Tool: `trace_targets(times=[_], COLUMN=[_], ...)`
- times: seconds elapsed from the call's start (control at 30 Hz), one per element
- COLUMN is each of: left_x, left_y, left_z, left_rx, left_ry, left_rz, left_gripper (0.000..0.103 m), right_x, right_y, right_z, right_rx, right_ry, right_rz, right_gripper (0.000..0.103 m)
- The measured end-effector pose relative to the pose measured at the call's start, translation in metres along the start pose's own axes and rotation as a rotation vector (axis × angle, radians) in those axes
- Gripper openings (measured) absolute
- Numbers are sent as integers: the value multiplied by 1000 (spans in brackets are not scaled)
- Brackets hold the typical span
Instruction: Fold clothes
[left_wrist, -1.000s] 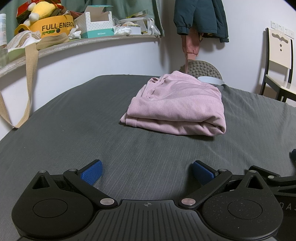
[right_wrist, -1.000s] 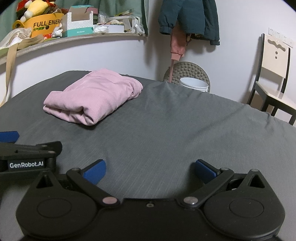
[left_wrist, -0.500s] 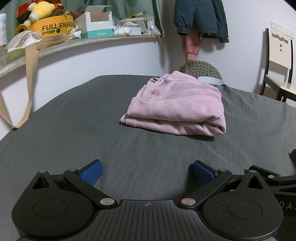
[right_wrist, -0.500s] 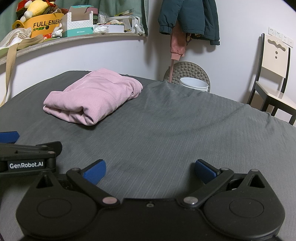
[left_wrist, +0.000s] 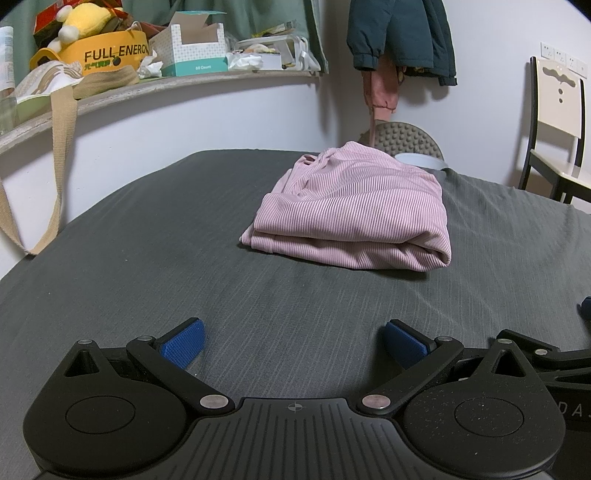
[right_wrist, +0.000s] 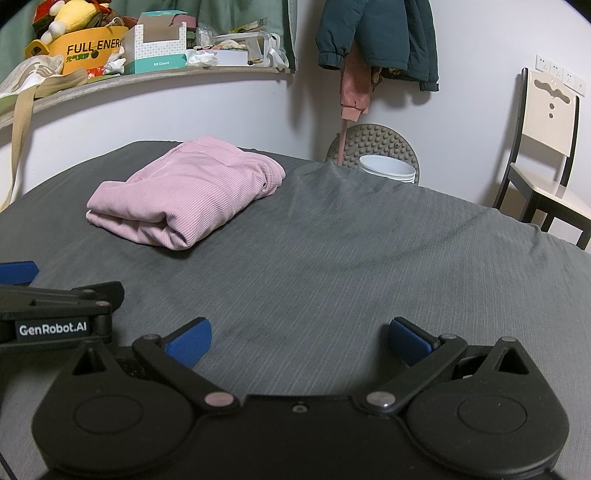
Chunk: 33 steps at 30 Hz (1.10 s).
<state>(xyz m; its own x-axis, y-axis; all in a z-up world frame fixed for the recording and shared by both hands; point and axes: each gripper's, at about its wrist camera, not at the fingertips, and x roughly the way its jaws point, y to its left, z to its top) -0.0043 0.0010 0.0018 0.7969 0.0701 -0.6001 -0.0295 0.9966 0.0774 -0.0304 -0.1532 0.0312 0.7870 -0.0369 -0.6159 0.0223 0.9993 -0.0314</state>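
Two handheld grippers rest low over a bed covered in a dark grey sheet. Only the black linkages and blue fingertip pads of each show; the handles and the person holding them are out of frame. The left gripper has its jaws spread wide with nothing between them, and the right gripper is spread wide and empty too. At the left edge of the right wrist view, part of the left gripper's side, marked "GenRobot.AI", cuts in.

A pink ribbed garment lies folded into a thick rectangular bundle on the sheet, well ahead of both grippers and apart from them. Its rounded fold edge faces the cameras; its long axis runs away toward the far wall. What kind of garment it is cannot be told. Behind it, a white bucket is half hidden by the bed's far edge. A chair is cut off at right.
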Motion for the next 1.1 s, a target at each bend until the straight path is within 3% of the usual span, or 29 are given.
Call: trace_targets(times=[0.93,1.1], left_x=[0,-16], left_y=[-1,2], left_z=[-1,3], left_rx=[-4,-52], left_ry=[-2,-6], left_rz=[8,4], left_gripper=[103,103], right_x=[1,-35], right_y=[0,0], right_z=[1,0], right_rx=[17,11], right_ry=[-7,-54], right_rz=[1,-34], right_gripper=[103,103])
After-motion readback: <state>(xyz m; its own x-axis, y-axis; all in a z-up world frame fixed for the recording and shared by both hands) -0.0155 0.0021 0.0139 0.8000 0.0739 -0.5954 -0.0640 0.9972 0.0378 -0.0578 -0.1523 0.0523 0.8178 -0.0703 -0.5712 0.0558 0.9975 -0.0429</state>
